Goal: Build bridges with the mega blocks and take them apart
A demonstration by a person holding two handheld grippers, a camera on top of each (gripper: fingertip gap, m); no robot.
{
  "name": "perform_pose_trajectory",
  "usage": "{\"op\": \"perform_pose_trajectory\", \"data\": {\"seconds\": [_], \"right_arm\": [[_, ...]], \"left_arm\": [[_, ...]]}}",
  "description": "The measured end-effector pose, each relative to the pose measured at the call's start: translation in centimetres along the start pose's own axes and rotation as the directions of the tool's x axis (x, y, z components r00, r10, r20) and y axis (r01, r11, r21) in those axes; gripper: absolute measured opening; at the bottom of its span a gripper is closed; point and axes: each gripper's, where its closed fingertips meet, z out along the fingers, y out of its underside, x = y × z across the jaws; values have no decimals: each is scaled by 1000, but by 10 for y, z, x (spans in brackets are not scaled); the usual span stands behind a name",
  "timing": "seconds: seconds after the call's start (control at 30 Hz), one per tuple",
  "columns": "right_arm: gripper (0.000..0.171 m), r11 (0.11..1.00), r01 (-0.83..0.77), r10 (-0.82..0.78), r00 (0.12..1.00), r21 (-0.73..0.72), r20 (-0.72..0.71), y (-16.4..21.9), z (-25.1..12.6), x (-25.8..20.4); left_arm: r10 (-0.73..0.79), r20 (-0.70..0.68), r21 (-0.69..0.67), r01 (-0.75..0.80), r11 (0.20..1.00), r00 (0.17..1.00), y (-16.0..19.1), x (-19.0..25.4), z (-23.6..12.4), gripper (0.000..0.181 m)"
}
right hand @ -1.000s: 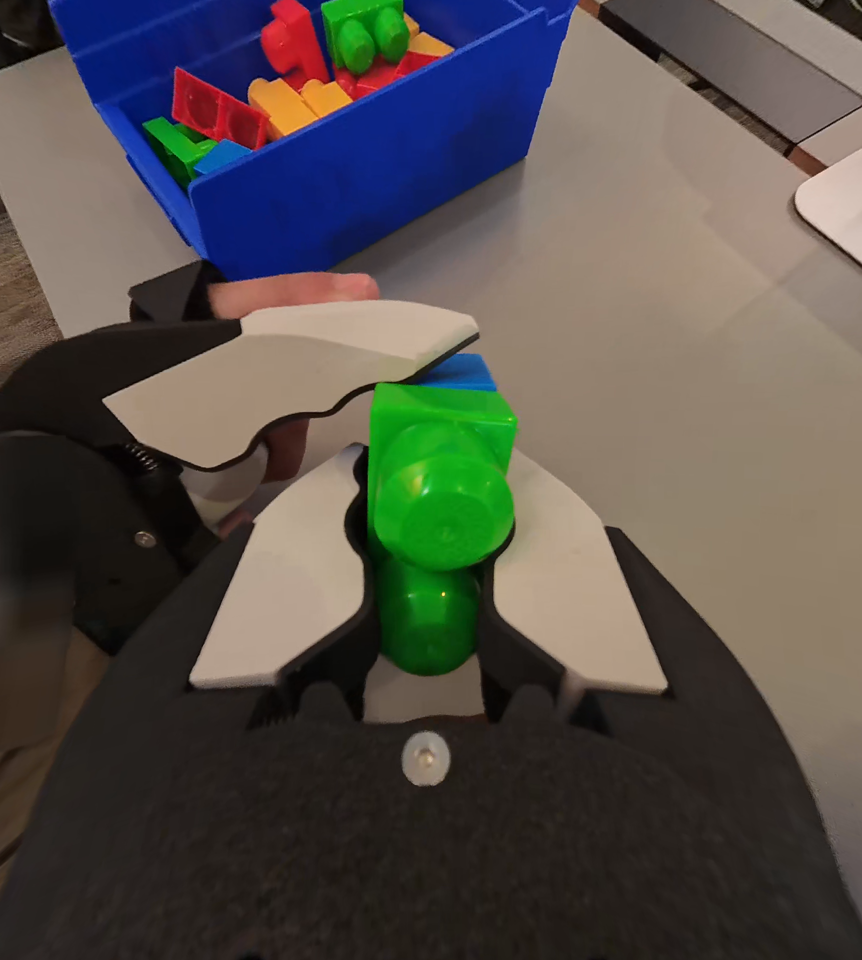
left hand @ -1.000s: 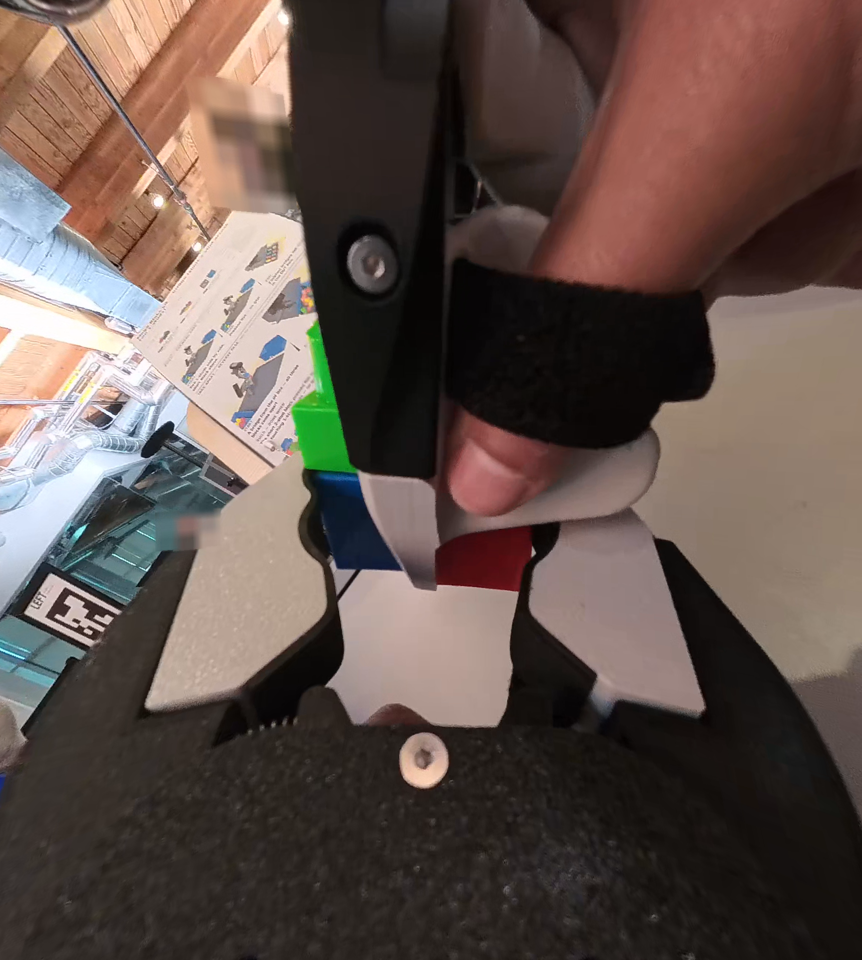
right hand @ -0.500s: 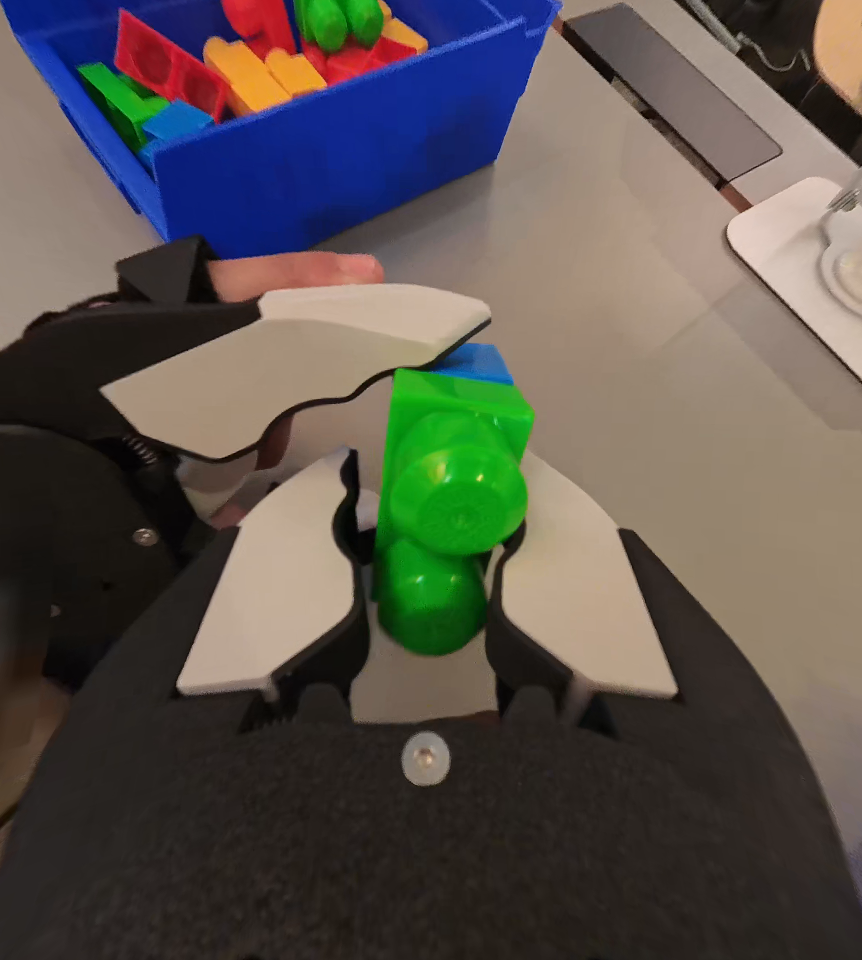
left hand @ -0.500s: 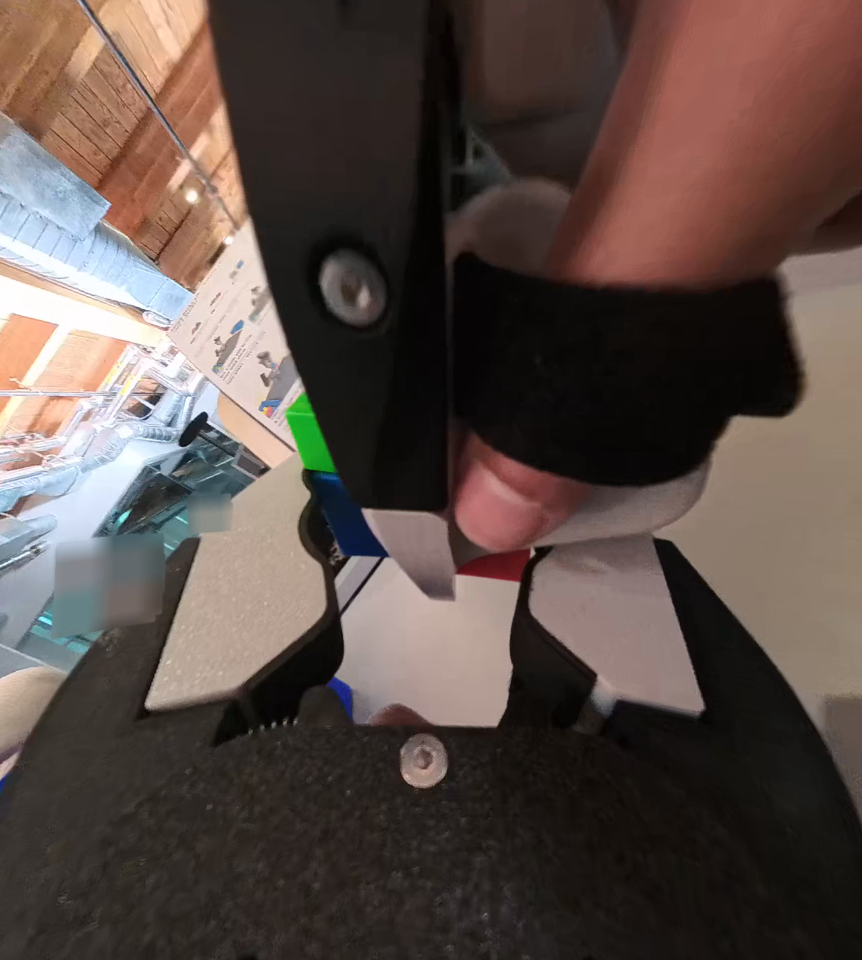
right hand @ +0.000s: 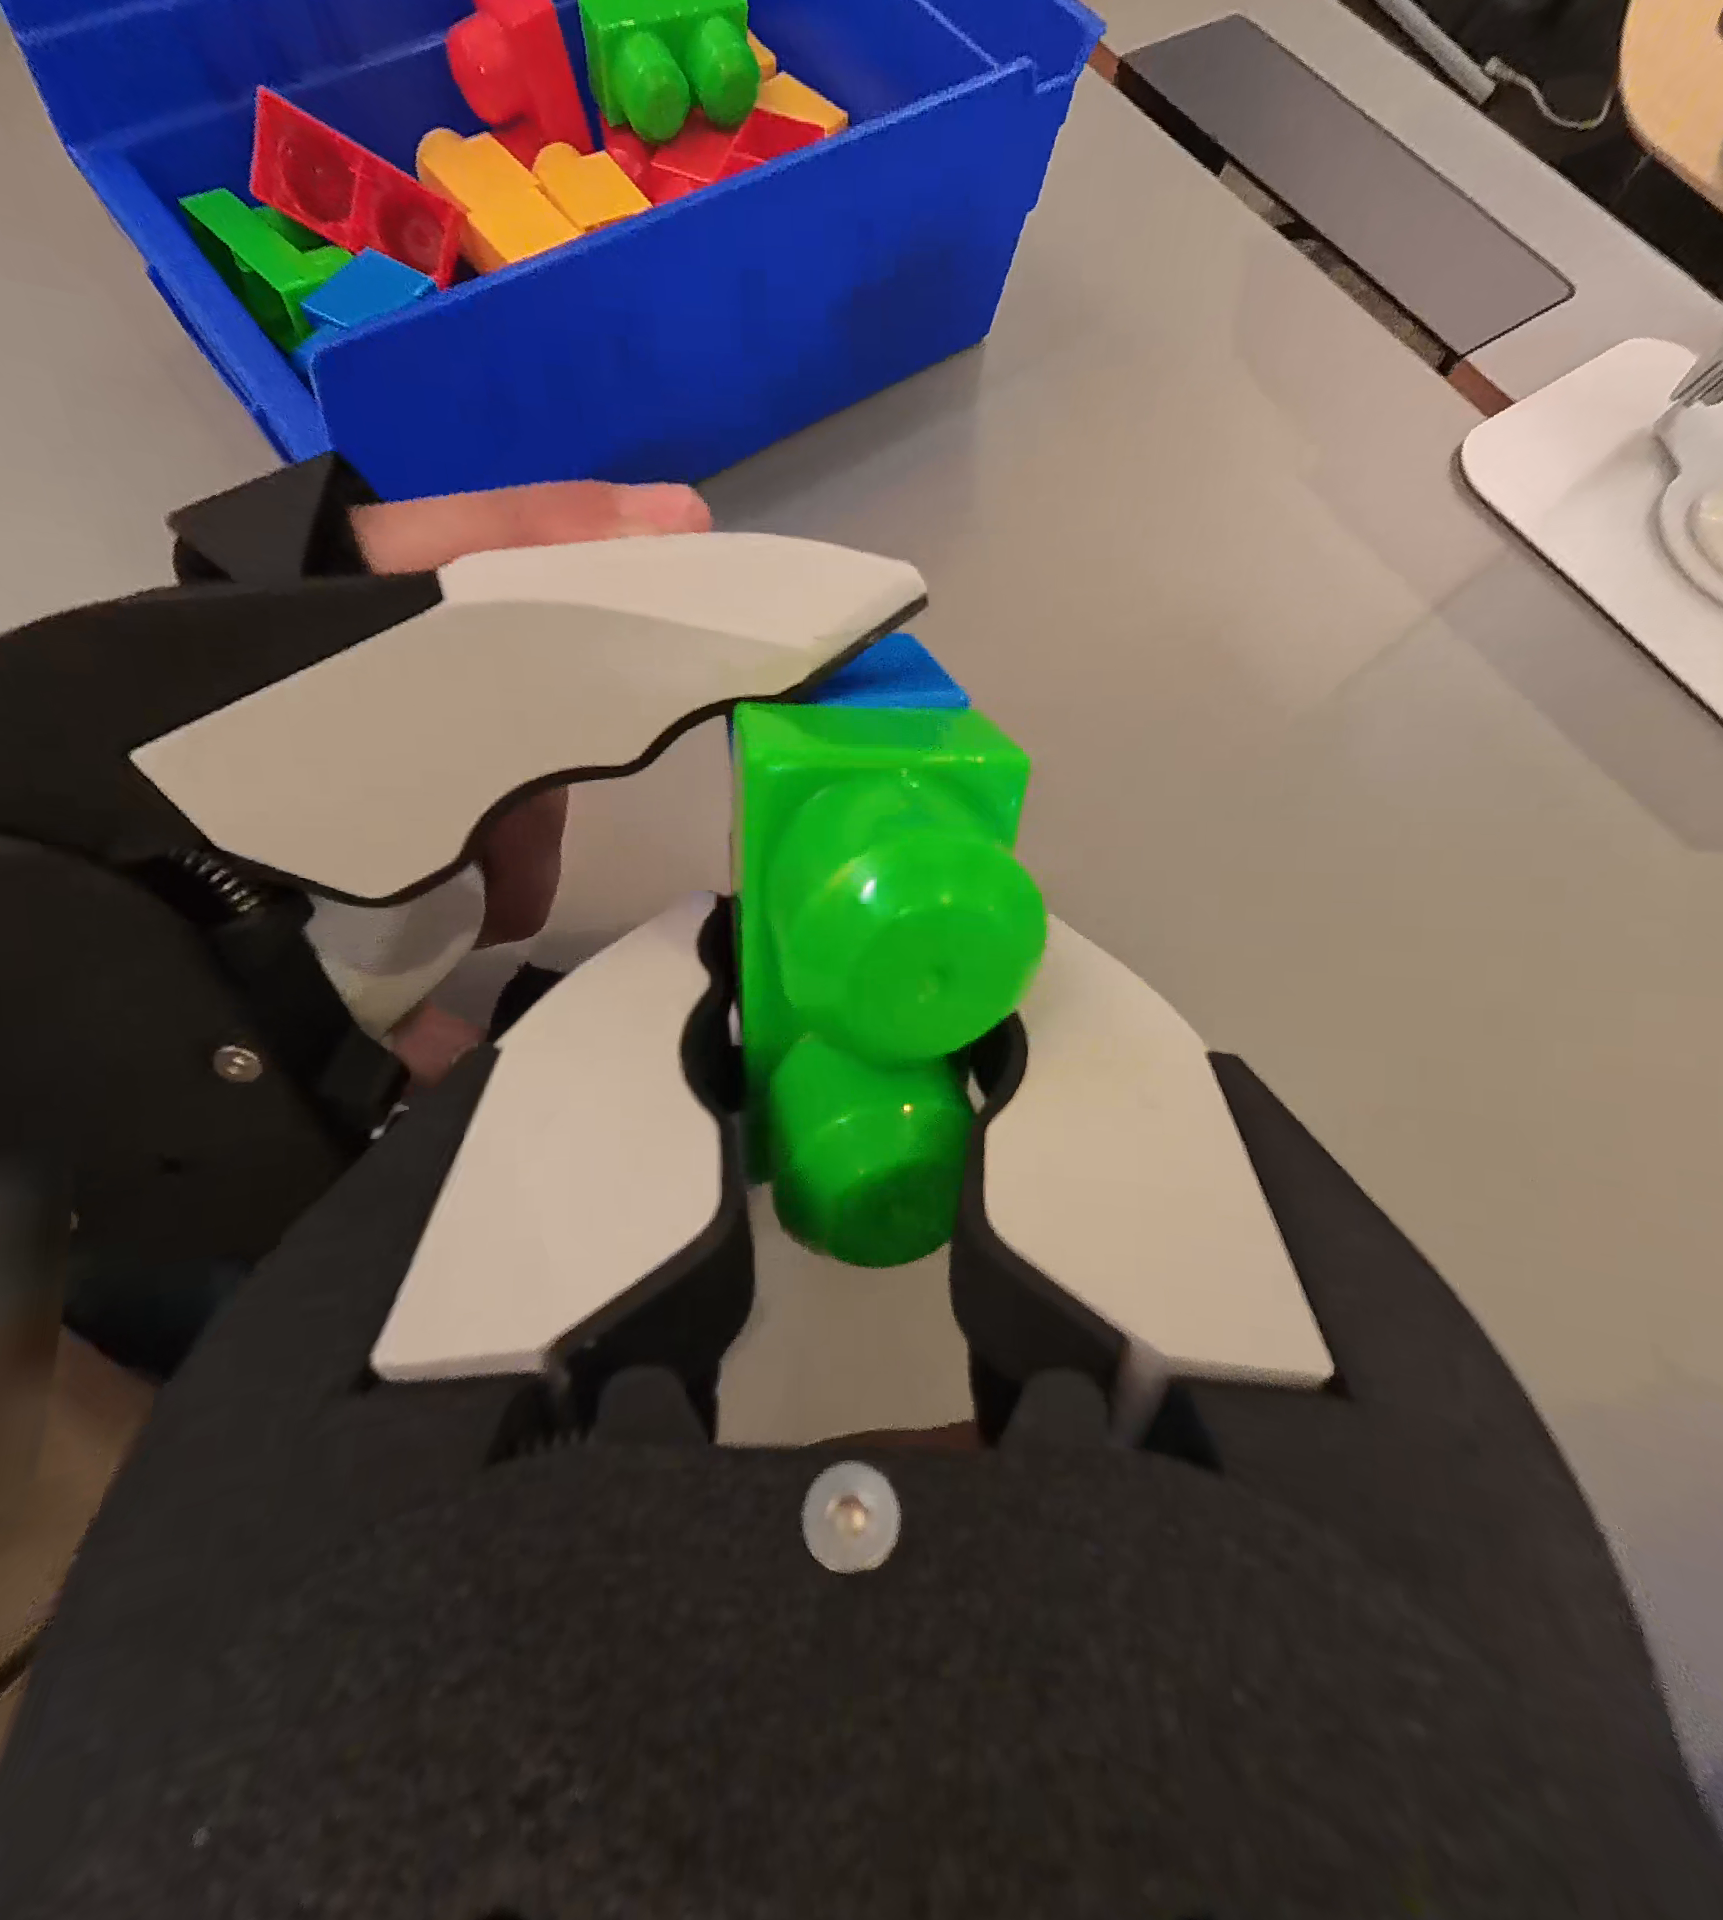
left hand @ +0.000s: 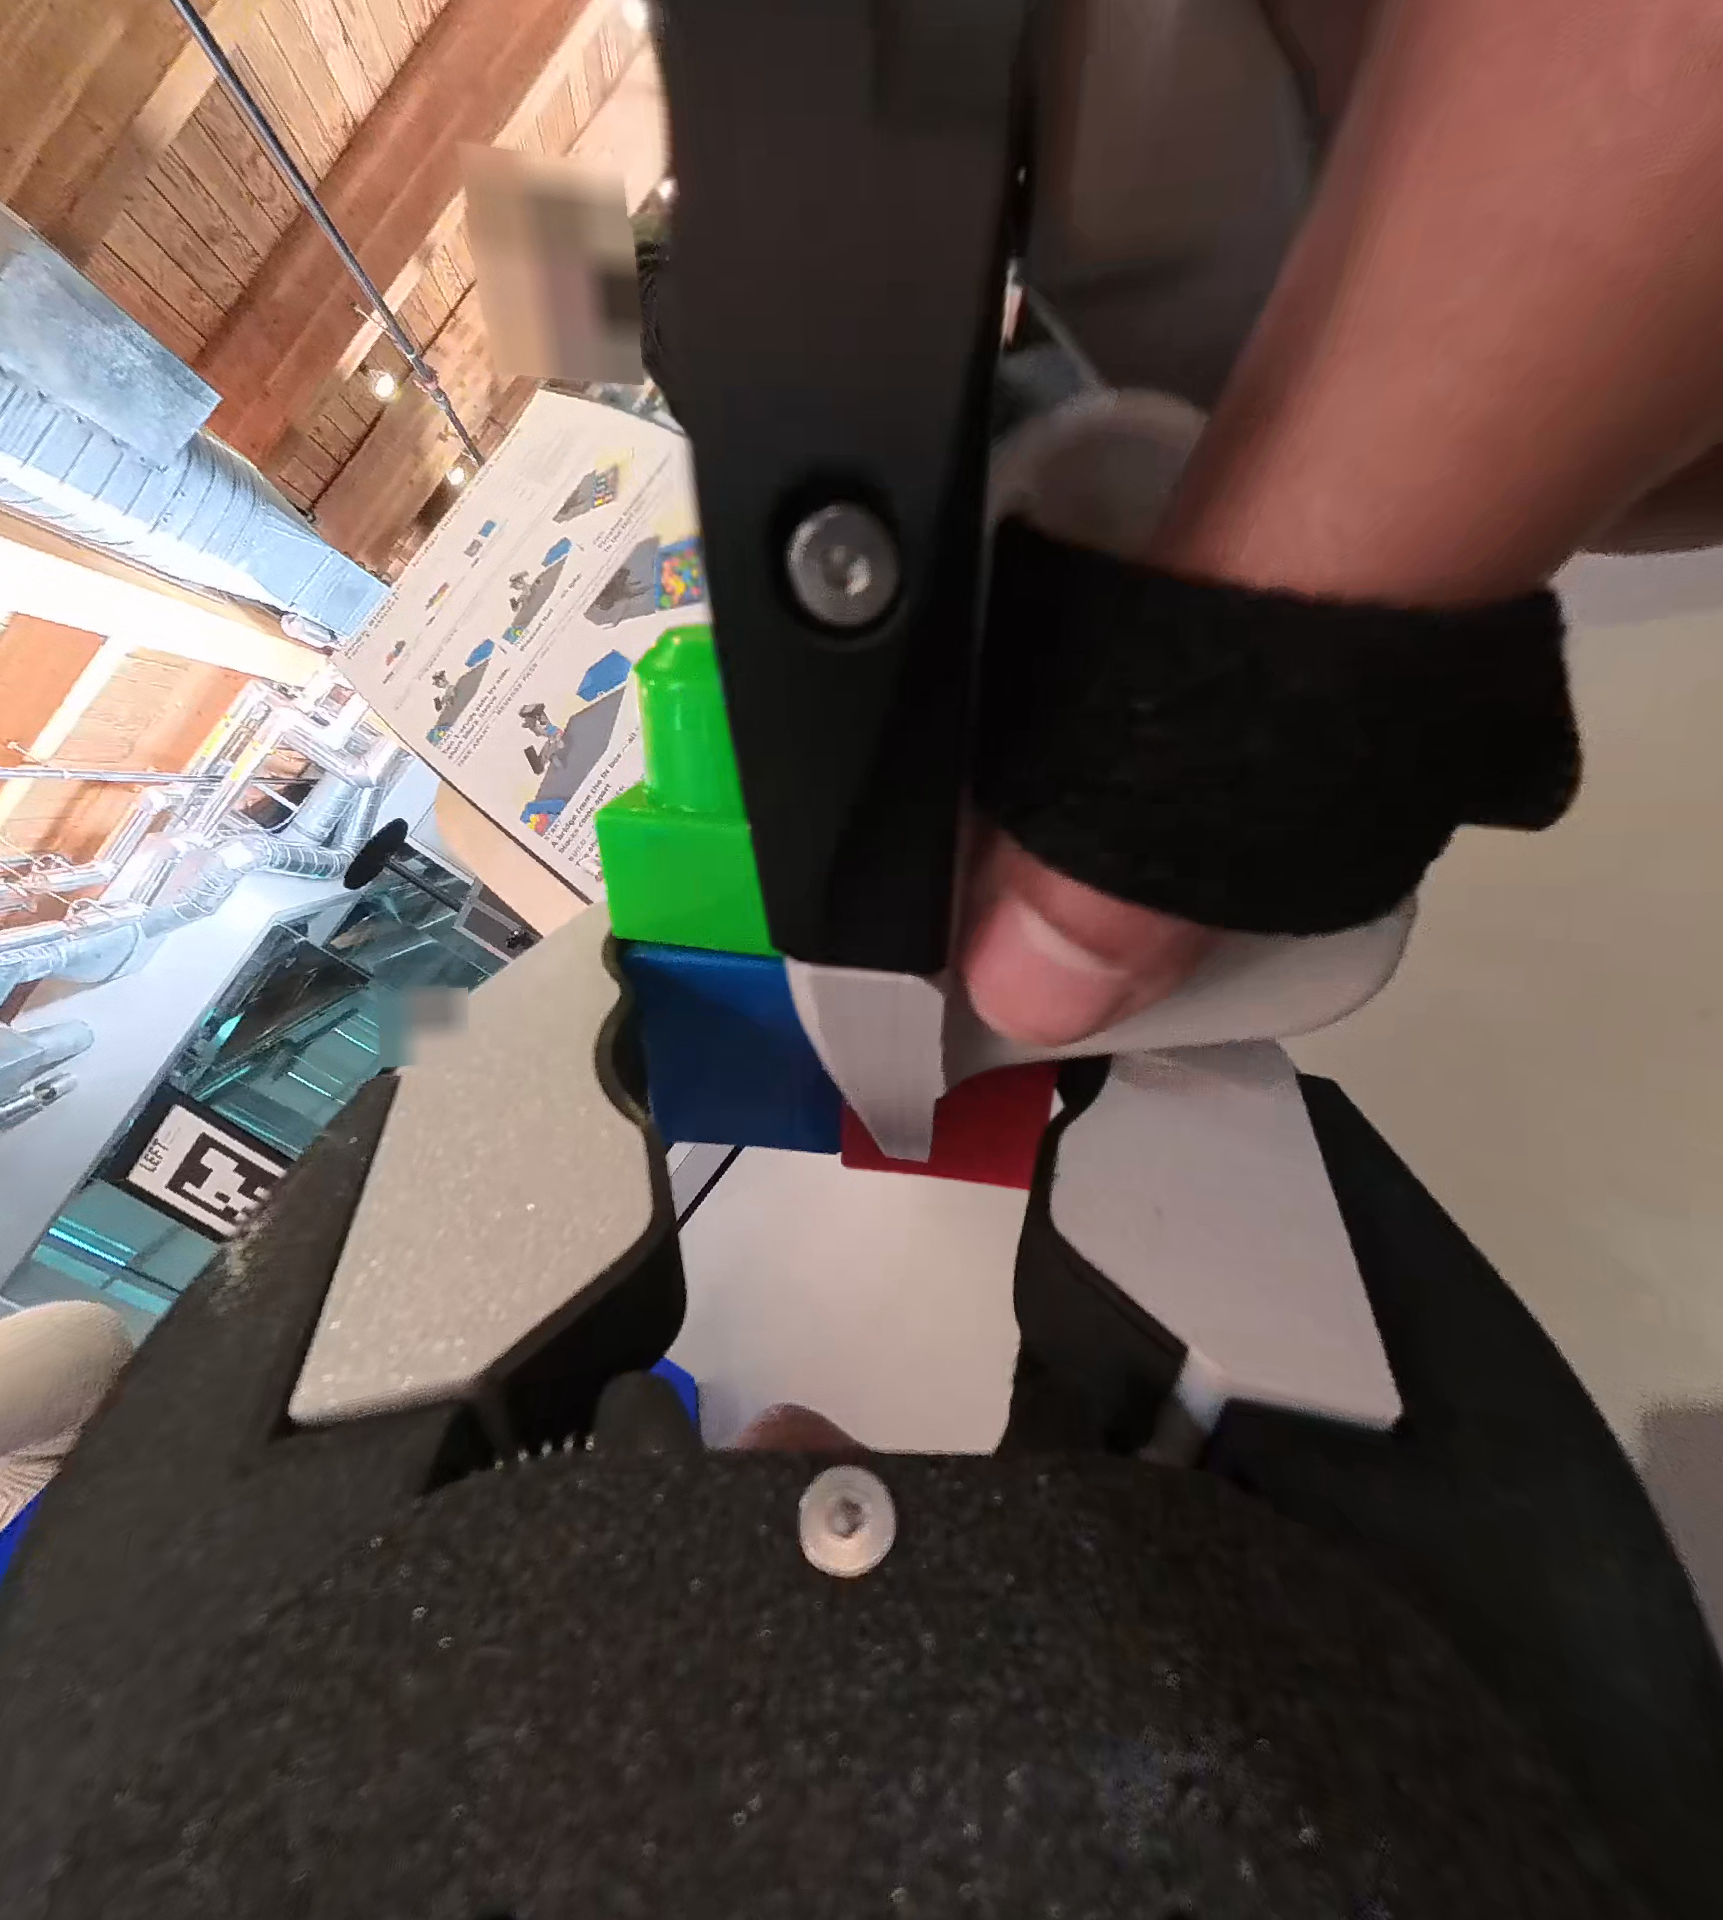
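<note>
Mega blocks, a green block (right hand: pixel 878 894) pressed onto a blue block (left hand: pixel 732 1049) beside a red block (left hand: pixel 982 1132), hang above the table (right hand: pixel 1252 644) between my tools. My right gripper (right hand: pixel 857 1039) pinches the green one's sides; my left gripper (left hand: pixel 836 1101) seems clamped across blue and red (partly hidden). Hollow plastic, light, stiff, glossy and slippery: hold flat walls, not rounded studs. Spares fill the blue bin (right hand: pixel 649 353).
</note>
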Motion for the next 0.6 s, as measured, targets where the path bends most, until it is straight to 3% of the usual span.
{"op": "perform_pose_trajectory", "data": {"seconds": [0.2,0.27,0.43,0.6], "right_arm": [[42,1000,-2,3,999,-19,54,1,-3,-2],[42,1000,-8,9,998,-25,66,2,-3,-1],[42,996,-87,87,986,-4,141,-2,-6,1],[42,995,-94,96,968,-18,230,0,-6,-11]], "left_arm": [[24,7,24,-24,999,1000,-1,0,0,78],[58,47,17,-59,998,997,1,-4,0,87],[27,8,-56,-26,998,1000,17,0,6,91],[24,-3,-12,-24,1000,1000,12,-2,4,90]]}}
